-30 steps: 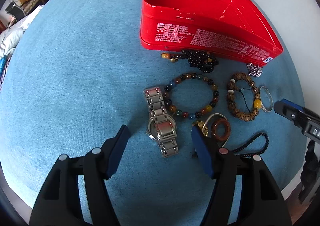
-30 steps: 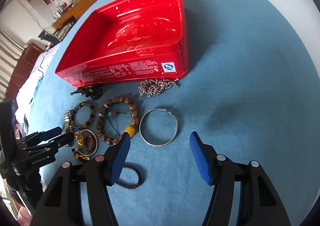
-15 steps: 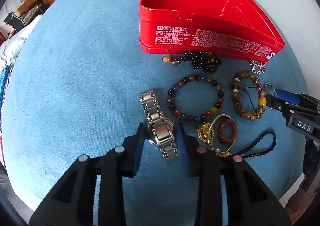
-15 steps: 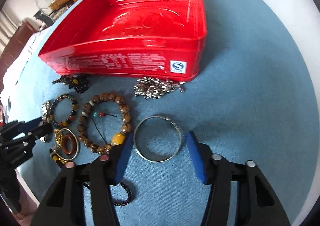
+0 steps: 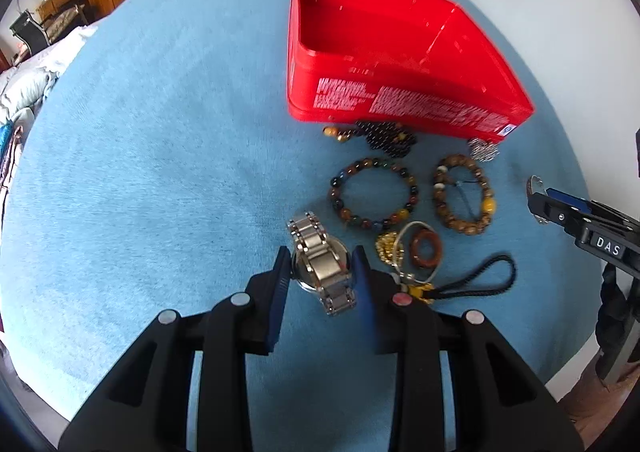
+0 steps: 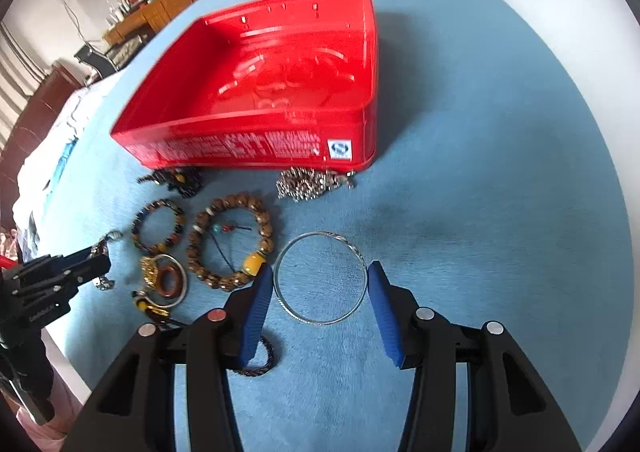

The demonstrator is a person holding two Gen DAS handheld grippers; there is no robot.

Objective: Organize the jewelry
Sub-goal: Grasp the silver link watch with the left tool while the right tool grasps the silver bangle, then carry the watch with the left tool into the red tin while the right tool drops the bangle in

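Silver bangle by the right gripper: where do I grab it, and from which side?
Take the silver bangle across its thin rim, coming straight down. It lies flat on the blue cloth, and the open right gripper already straddles it, probably ready to close.

White print on red tin (image 5: 404, 102) wall: blurred, unreadable. Silver bangle (image 5: 534, 188) mostly hidden behind right hand-held gripper (image 5: 560, 208). Watch (image 5: 322, 262) edges covered by left hand-held gripper (image 5: 320, 272) pads. Black cord loop (image 6: 262, 362) partly hidden under right hand-held gripper's left finger (image 6: 256, 312).
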